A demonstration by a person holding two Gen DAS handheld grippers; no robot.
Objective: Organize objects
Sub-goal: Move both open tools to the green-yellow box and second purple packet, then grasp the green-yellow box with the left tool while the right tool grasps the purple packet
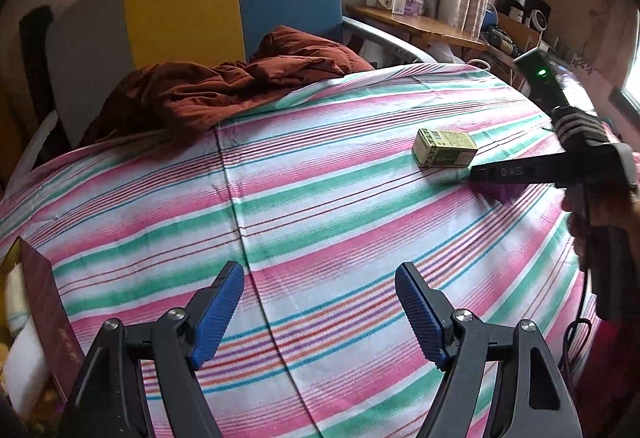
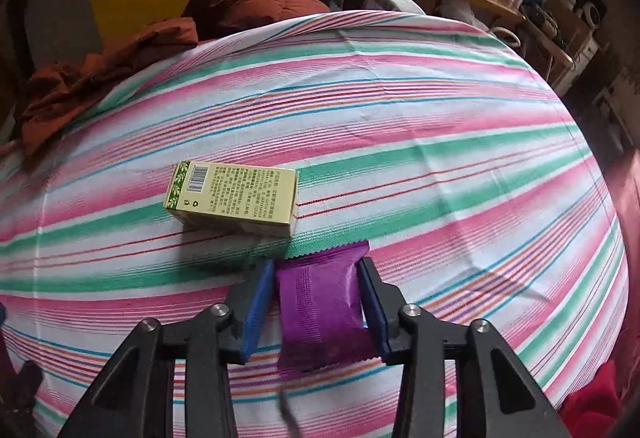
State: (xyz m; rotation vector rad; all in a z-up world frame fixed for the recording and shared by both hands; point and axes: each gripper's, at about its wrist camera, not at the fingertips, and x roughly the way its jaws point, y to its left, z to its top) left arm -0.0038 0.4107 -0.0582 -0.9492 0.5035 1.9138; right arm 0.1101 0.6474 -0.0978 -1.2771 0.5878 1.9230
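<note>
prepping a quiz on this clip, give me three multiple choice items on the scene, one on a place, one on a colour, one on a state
1. Where does the small box lie?
A. on the striped bedsheet
B. on the wooden shelf
C. between the left gripper's fingers

2. What colour is the packet at the right gripper?
A. green
B. purple
C. yellow

3. How does the left gripper stand?
A. shut on the box
B. shut on the blanket
C. open, holding nothing

Answers
1. A: the box rests flat on the sheet, just beyond the packet.
2. B: the wrapper between the blue pads is purple.
3. C: its fingers stand wide apart with only bedsheet showing between them.
</note>
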